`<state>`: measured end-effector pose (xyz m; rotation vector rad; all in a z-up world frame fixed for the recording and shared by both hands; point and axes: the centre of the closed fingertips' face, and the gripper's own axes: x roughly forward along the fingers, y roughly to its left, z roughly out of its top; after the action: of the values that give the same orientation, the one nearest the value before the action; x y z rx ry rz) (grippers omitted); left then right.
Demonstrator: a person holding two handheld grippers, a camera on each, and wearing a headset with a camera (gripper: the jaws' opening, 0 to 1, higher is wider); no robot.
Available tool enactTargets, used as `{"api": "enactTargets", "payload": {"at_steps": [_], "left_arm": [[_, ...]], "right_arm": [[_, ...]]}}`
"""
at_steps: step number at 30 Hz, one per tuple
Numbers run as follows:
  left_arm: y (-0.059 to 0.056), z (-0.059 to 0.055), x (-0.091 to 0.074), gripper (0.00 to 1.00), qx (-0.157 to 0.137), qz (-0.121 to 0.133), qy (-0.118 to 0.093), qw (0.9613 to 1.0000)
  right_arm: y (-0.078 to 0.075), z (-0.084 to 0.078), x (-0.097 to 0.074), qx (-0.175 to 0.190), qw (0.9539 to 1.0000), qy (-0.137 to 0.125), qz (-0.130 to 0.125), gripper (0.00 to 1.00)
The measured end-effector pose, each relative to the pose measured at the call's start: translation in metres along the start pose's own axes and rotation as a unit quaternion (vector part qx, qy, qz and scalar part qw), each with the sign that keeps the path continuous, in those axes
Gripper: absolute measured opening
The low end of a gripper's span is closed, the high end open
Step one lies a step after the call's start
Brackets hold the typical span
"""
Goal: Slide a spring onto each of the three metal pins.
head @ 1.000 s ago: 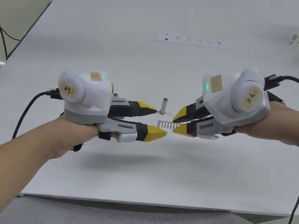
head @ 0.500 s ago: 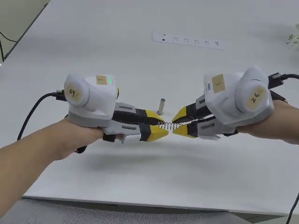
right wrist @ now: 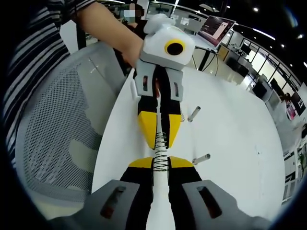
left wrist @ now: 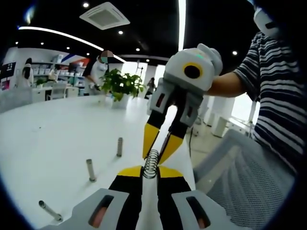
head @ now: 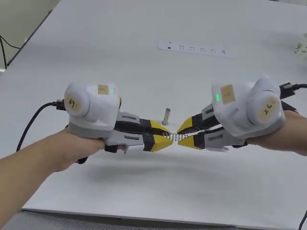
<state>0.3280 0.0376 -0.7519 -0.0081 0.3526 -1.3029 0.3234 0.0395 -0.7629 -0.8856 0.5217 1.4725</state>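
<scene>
Grip on the spring [head: 176, 137] came from both ends: it hung level in the air above the bench [head: 144, 57], spanning the short gap between the left tongs [head: 164, 135] and the right tongs [head: 184, 135]. Each pair looked drawn together on its own end of the coil, the yellow tips nearly meeting nose to nose. Just behind them one metal pin [head: 166, 116] stood upright on the bench, not touching the spring. The left gripper view showed it with a second pin [left wrist: 90, 169] and a third pin [left wrist: 49, 211] in a loose row, all bare of springs, so none of the three looked done.

The spring seemed a light thing of thin open wire, soft along its length and easy to bow or kink. It would likely squirm or shoot out if pinched hard on its round flank. The safer hold was probably close to one end, across a few coils, leaving the bore and the far end free to pass over a pin.

Handwritten marks showed on the round ends of both tongs, and small tan stickers on top, but none read with certainty. A white power strip [head: 195, 48] lay well back on the bench, with no legible lettering.
</scene>
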Motion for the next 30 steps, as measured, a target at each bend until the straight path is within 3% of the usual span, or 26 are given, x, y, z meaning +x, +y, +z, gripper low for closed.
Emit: {"api": "enactTargets", "payload": {"at_steps": [11,16,24,30], "left_arm": [[-0.005,-0.002,0.0,0.02,-0.001,-0.013,0.005,0.9999],[-0.005,-0.005,-0.003,0.02,-0.002,-0.016,0.012,0.9998],[-0.007,-0.006,-0.003,0.02,-0.001,-0.02,0.016,0.9997],[-0.009,-0.007,-0.003,0.02,0.001,-0.02,0.019,0.9996]], "right_arm": [[0.005,0.0,-0.001,0.004,1.0,-0.006,0.0,0.08],[0.003,-0.01,-0.004,0.007,0.9999,0.002,-0.008,0.13],[0.01,-0.008,-0.001,0.009,0.9999,-0.008,0.004,0.09],[0.012,-0.01,0.001,0.008,0.9999,-0.001,0.007,0.08]]}}
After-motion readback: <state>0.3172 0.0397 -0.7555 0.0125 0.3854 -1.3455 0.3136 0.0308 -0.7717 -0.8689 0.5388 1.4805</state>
